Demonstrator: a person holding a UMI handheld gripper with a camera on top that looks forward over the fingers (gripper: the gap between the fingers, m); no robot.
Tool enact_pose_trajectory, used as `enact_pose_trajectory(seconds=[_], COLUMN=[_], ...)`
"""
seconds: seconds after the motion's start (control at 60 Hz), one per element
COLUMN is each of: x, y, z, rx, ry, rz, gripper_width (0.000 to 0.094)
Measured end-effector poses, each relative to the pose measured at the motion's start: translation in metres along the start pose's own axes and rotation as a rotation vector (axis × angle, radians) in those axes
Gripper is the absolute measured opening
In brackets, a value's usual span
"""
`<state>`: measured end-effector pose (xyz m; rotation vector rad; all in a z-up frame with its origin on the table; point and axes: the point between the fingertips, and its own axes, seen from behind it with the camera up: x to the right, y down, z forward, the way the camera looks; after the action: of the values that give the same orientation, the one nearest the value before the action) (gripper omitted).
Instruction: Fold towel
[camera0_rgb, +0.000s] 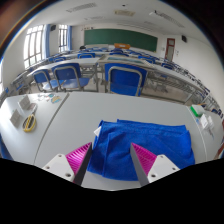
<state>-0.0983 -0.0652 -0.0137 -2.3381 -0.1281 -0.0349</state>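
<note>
On a white counter (70, 115), blue towel (150, 140) lying flat, its near edge between the fingers, gripper (113, 160) spread wide and gripping nothing, blue chairs (124, 78) beyond

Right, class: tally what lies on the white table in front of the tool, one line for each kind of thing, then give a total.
Blue towel: 1
Yellow-and-black object near the table's far-left side, too small to identify: 1
Total: 2
The tool is open, its pink pads over the towel's near edge, on the white table.
</note>
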Motion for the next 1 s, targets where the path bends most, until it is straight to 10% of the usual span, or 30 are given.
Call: enact_pose_trajectory(seconds=[0.25, 0.45, 0.733, 1.0], x=[0.017, 0.014, -0.030, 0.071], y=[-0.007, -0.009, -0.082, -0.065], z=[0.009, 0.006, -0.057, -0.053], rx=[0.014, 0.001, 0.050, 0.031], ry=[0.036, 0.008, -0.328, -0.208], rz=[-0.068, -0.025, 0.370, 0.423], gripper_width=[0.0044, 0.0030, 0.0029, 0.0039])
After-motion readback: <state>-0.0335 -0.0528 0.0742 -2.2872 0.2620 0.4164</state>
